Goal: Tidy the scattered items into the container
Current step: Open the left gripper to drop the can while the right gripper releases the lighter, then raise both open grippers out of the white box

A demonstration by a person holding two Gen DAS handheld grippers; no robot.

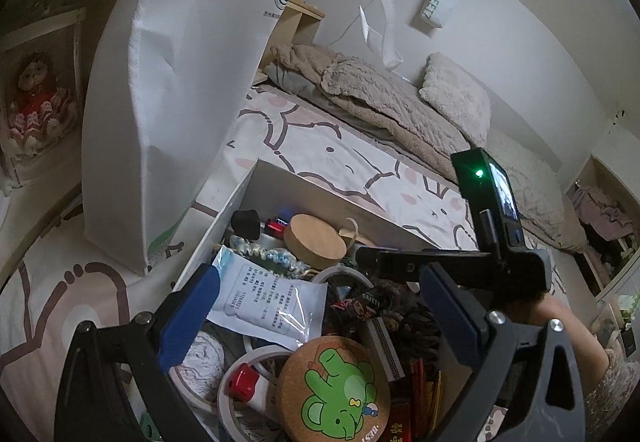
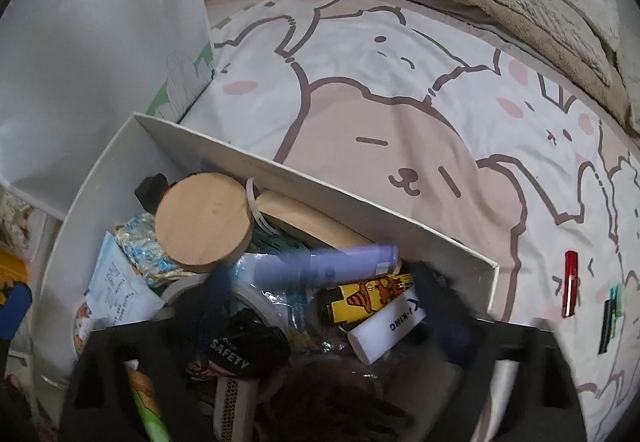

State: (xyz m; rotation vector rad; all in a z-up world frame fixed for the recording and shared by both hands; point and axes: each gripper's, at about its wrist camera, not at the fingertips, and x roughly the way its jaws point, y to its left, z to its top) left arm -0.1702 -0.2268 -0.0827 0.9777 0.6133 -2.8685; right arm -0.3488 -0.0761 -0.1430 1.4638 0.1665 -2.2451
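White cardboard box (image 2: 440, 242) brims; right gripper (image 2: 320, 322) gapes empty above it, left gripper (image 1: 320, 322) open too (red lighter (image 2: 571, 282) waits right). Piled things could spill over.

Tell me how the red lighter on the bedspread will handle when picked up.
The red lighter looks small and slim, so probably light. Its glossy shell may slip between fingers. It lies flat on the soft bedspread, so it likely won't roll, but may sink in when pressed.
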